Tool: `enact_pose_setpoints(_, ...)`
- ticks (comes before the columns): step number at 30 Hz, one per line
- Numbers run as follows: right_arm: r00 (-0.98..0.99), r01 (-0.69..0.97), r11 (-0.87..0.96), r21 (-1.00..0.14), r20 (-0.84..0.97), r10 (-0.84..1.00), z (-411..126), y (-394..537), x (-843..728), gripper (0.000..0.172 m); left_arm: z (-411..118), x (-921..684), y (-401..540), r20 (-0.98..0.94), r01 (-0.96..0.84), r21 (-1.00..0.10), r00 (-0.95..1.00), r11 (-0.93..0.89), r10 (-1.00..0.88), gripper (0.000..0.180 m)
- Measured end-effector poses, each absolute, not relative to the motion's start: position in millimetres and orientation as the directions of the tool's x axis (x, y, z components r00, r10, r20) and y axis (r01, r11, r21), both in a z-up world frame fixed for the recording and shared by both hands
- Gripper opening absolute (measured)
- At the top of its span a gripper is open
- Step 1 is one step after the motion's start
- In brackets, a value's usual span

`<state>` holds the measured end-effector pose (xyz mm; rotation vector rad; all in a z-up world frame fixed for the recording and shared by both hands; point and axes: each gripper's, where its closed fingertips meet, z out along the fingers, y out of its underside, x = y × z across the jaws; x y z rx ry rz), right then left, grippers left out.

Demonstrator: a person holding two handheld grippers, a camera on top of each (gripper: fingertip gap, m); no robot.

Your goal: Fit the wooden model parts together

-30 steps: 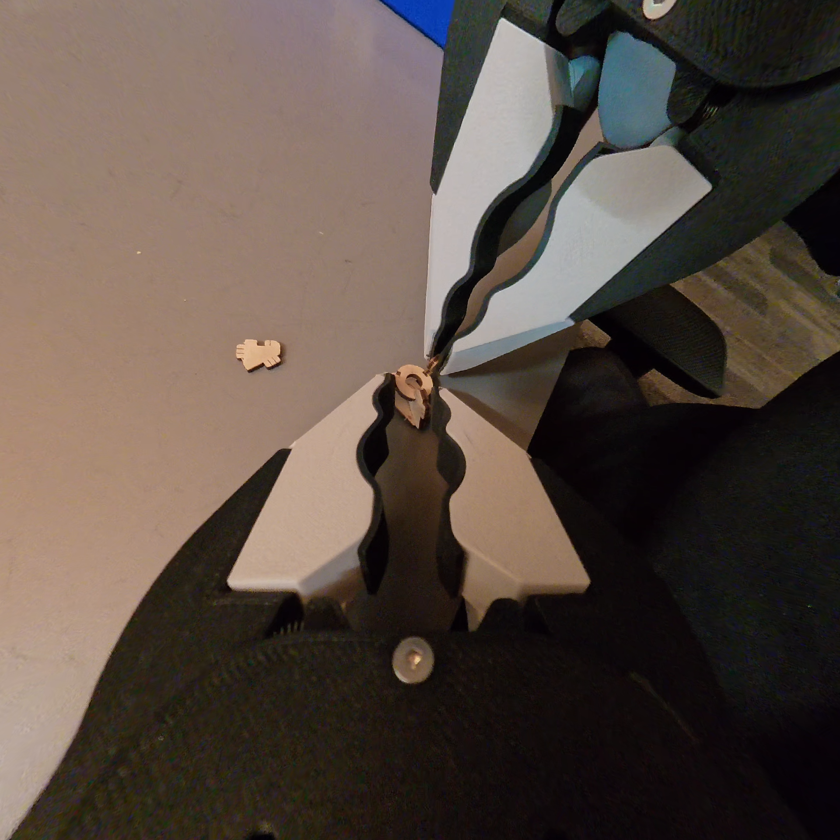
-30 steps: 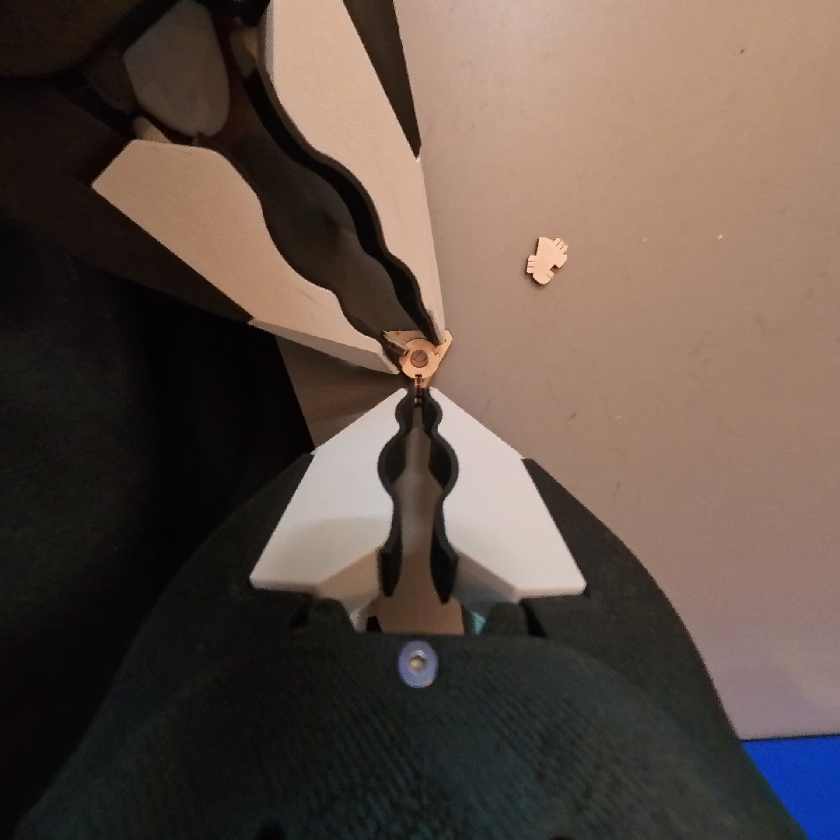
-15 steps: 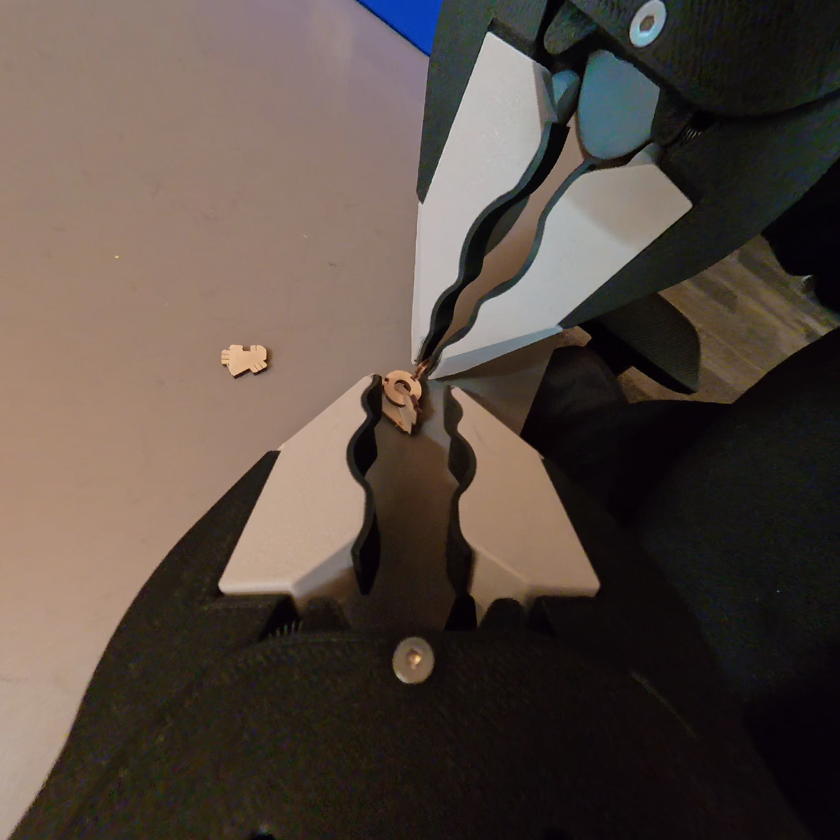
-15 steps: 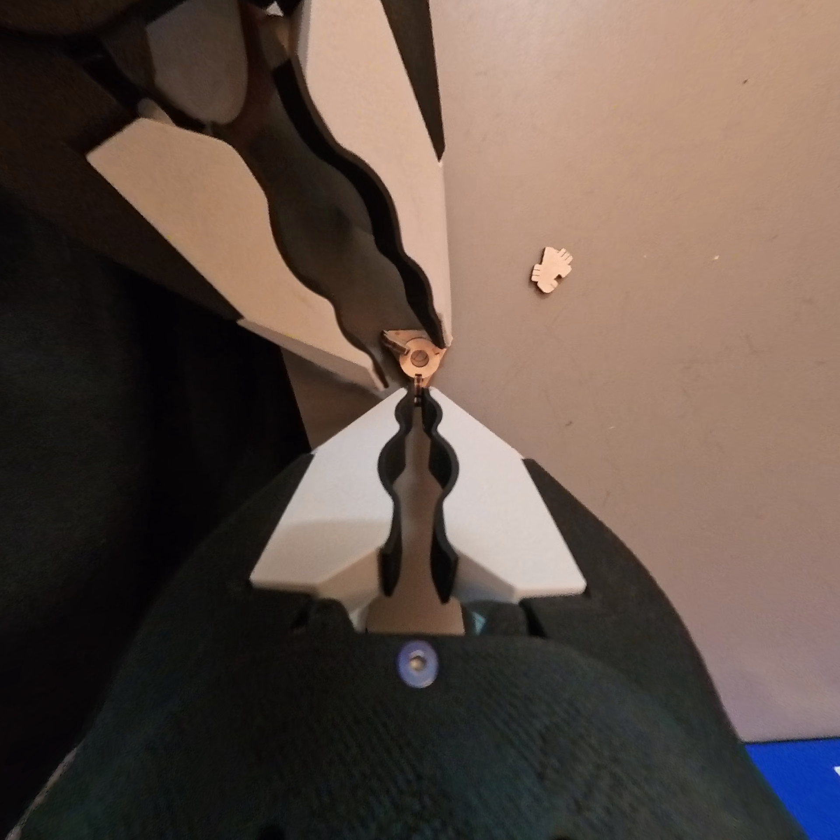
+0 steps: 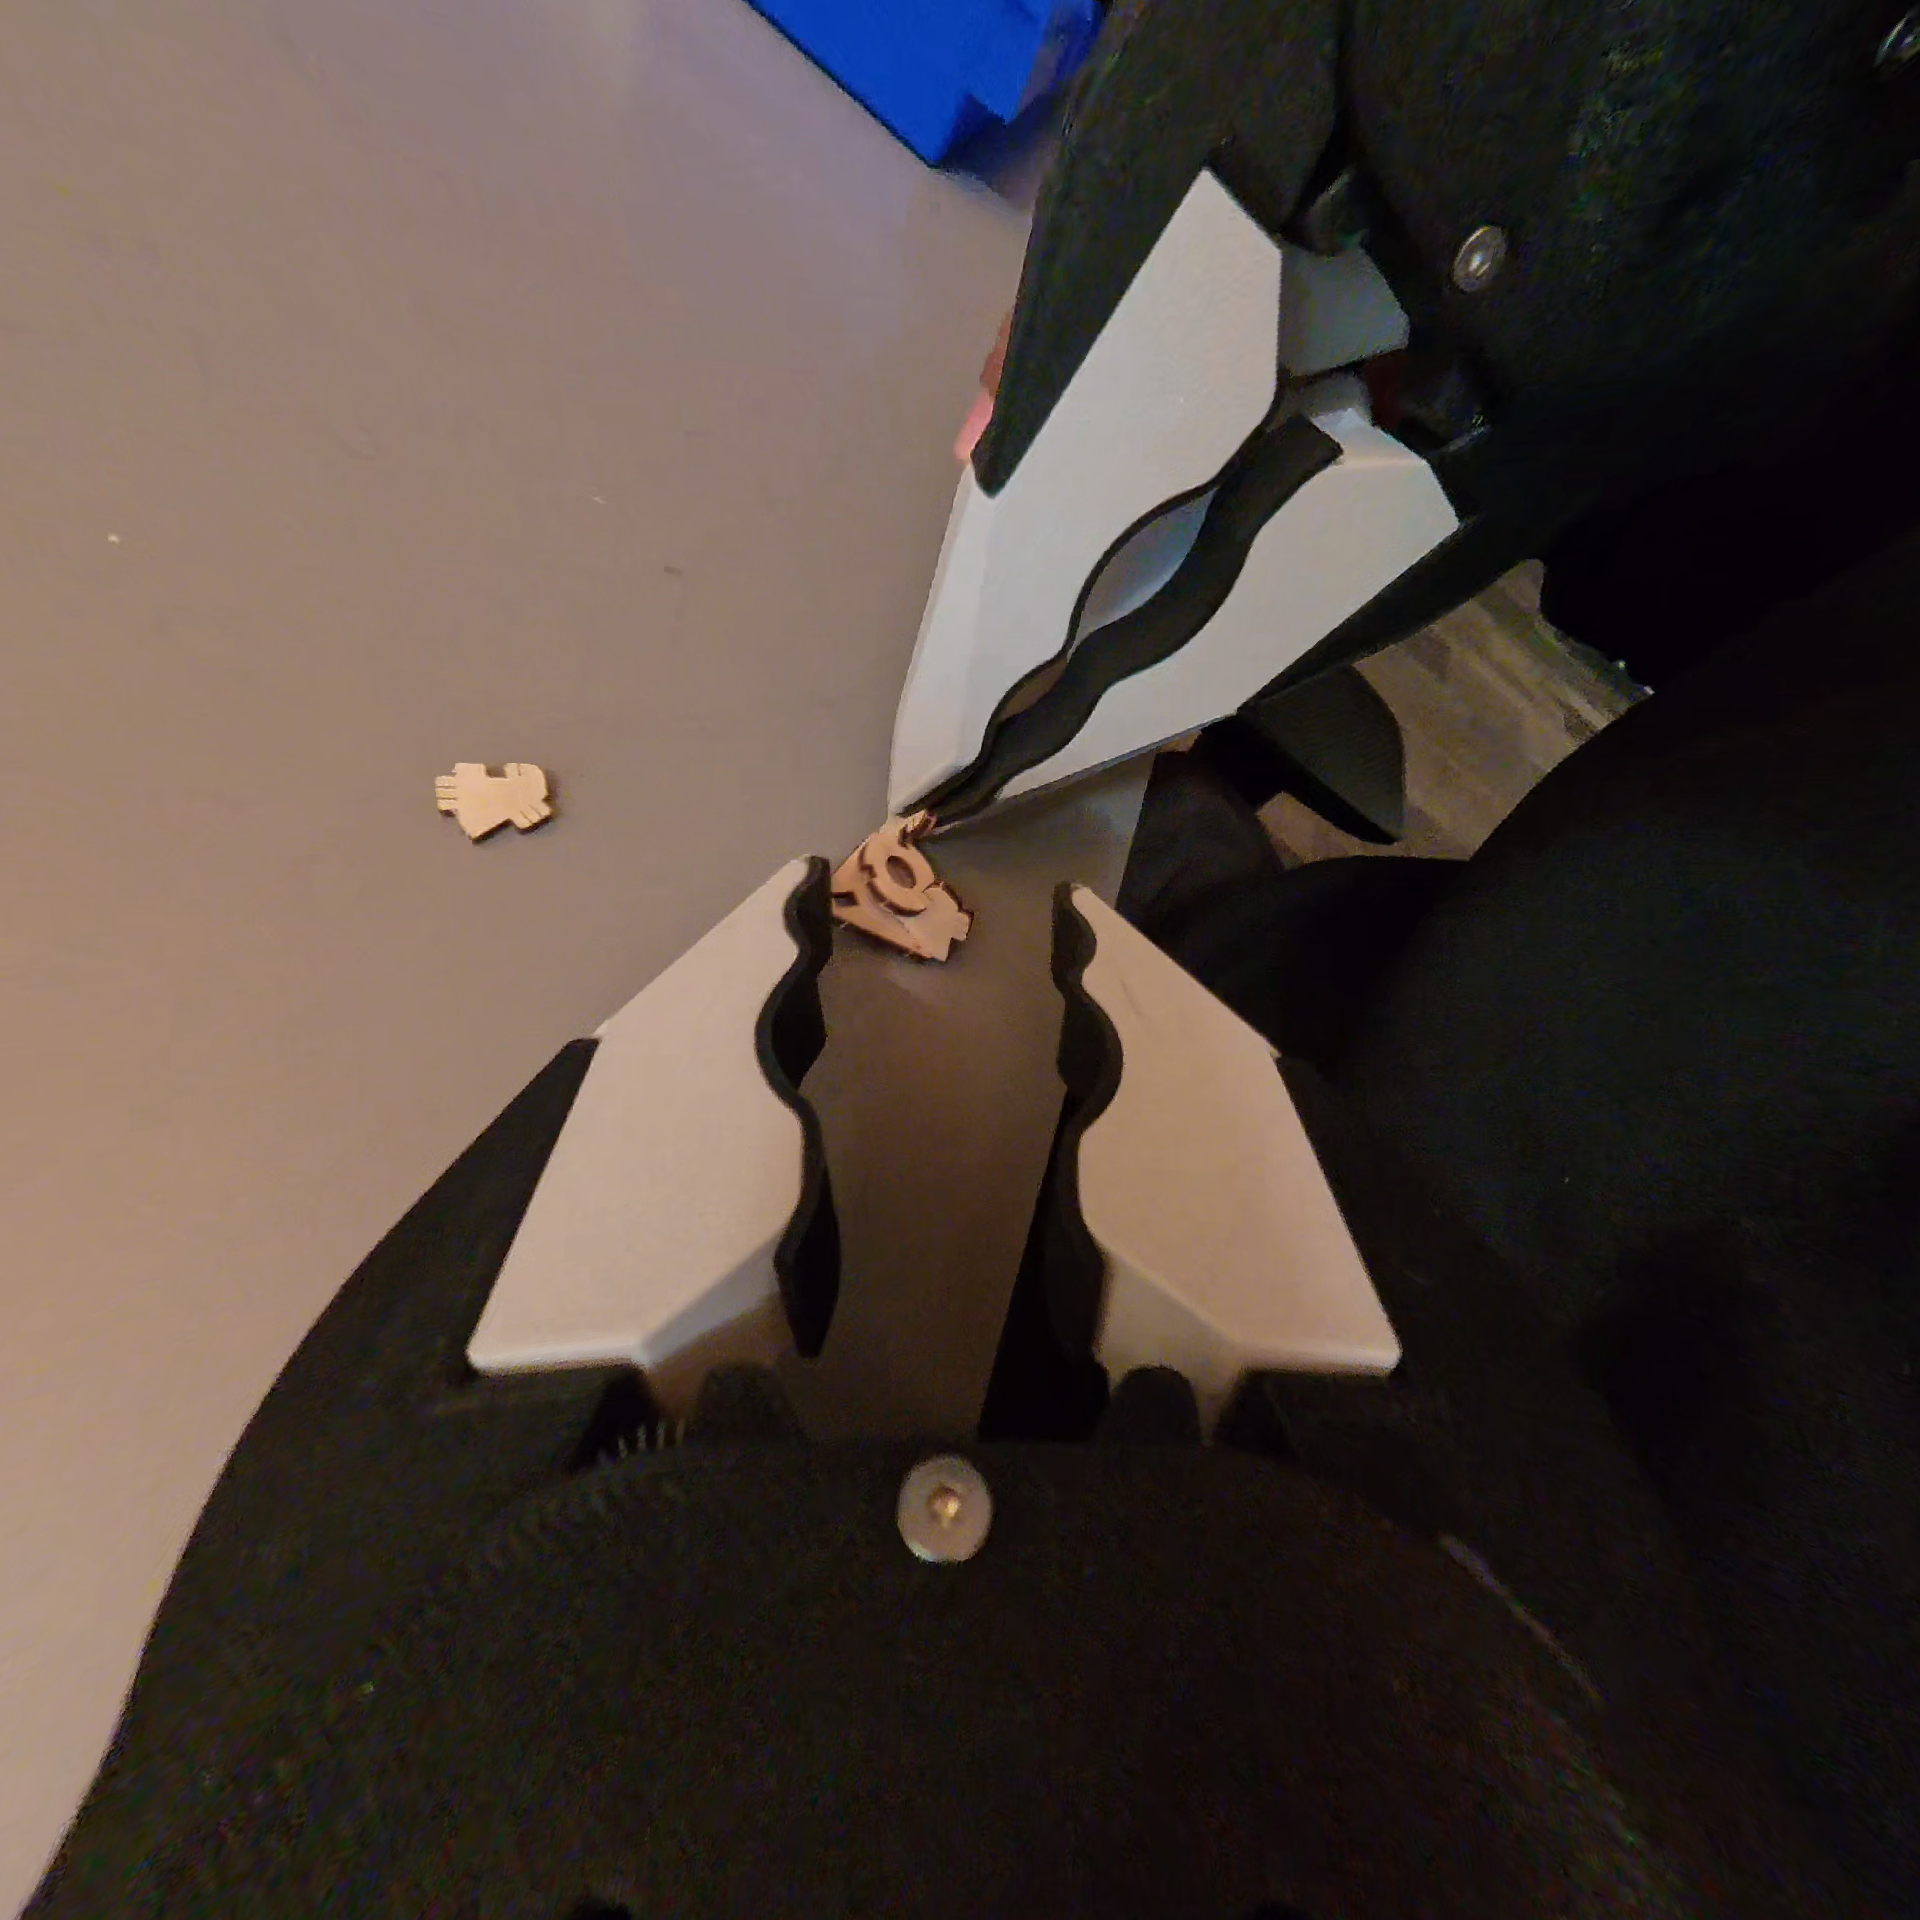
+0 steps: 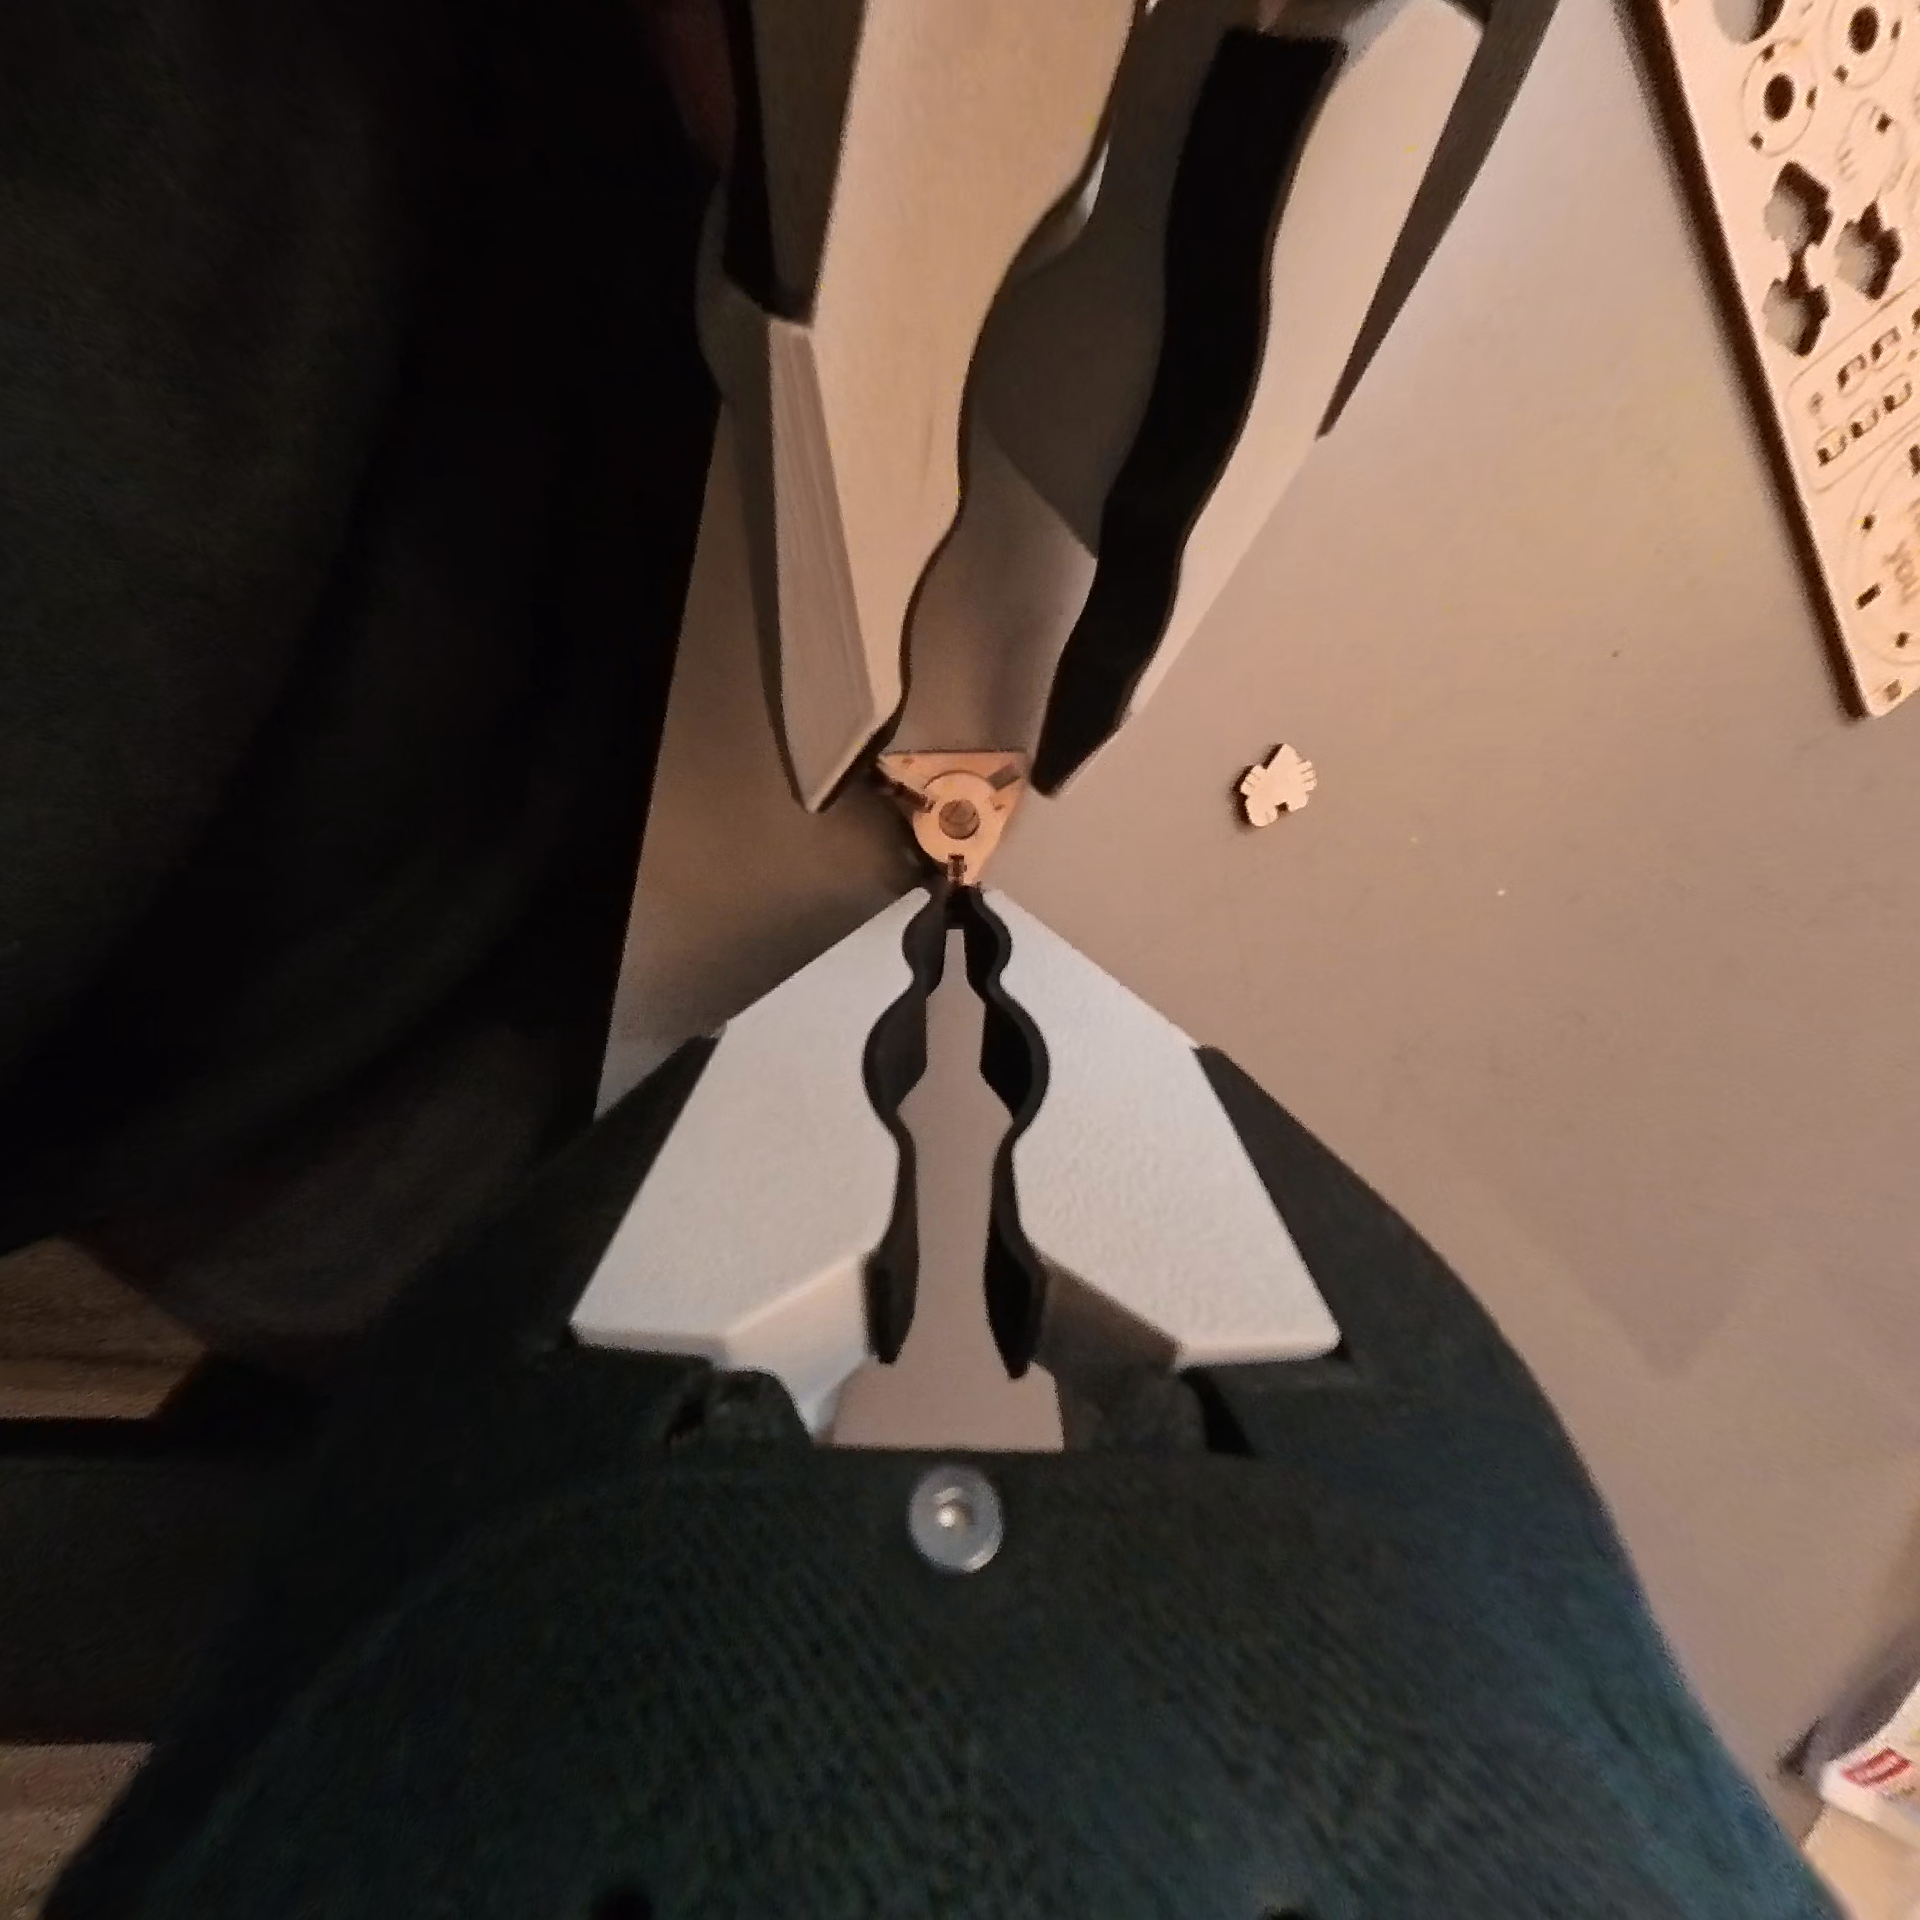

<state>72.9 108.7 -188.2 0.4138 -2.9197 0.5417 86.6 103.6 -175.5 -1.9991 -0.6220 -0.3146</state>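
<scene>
Right hand-held gripper (image 6: 954, 902) pinches corner of triangular wooden piece (image 6: 954, 812), that apex pointing toward it; left hand-held gripper (image 5: 940, 904) wide, not gripping.

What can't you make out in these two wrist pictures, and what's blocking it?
- Wooden sheet, right wrist view: cut off by the top and right edges.
- Wooden assembly, left wrist view: the tab pinched in the right gripper is hidden by its fingertips.
- Blue object, left wrist view: cropped by the top edge.
- Loose wooden piece: its detail is too small.
</scene>
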Motion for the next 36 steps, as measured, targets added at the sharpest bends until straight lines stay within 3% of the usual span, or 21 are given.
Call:
enact_pose_setpoints(12, -0.935, -0.344, 0.874, -0.344, 0.208, -0.287, -188.4, 106.9, 74.2, 0.001, -180.7, 82.5, 105.8, 0.524, 0.613, -0.694, 0.79, -0.377, 0.32, 0.018)
enact_pose_setpoints(36, -0.954, -0.291, 0.893, -0.344, 0.175, -0.243, -189.0, 105.7, 76.0, 0.001, -180.6, 82.4, 105.0, 0.523, 0.612, -0.699, 0.79, -0.371, 0.319, 0.017)
